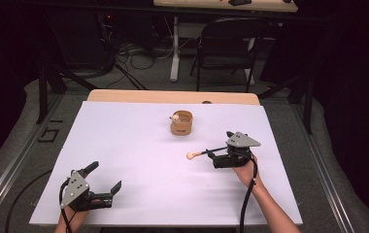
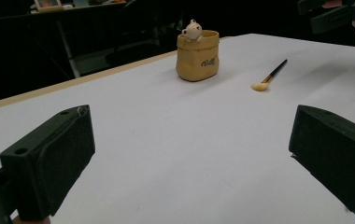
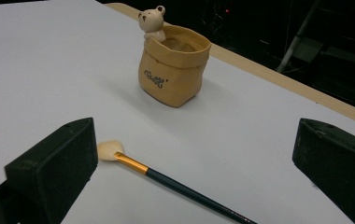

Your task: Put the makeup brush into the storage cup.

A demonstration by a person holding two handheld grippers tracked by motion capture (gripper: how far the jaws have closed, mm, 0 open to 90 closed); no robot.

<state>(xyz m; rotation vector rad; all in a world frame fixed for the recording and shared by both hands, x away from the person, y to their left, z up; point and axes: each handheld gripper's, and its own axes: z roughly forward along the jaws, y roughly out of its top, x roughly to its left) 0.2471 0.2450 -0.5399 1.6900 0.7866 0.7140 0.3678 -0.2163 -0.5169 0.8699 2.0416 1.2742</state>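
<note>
A tan bag-shaped pot [image 1: 181, 124] with a small bear figure on its rim stands at the far middle of the white table cover [image 1: 129, 145]. A makeup brush [image 1: 202, 153] with a dark handle and pale bristles lies flat to the pot's near right. My right gripper [image 1: 220, 144] is open, its jaws set wide on either side of the brush handle [image 3: 166, 179], low over the table and facing the pot [image 3: 173, 70]. My left gripper [image 1: 105, 176] is open and holds nothing at the near left, aimed at the pot [image 2: 197, 58] and brush [image 2: 271, 75].
The wooden table edge [image 1: 173, 96] shows beyond the white cover. A black folding chair [image 1: 226, 48], a table leg and floor cables lie farther back. The other hand's gripper [image 2: 339, 11] shows at the top right of the left gripper view.
</note>
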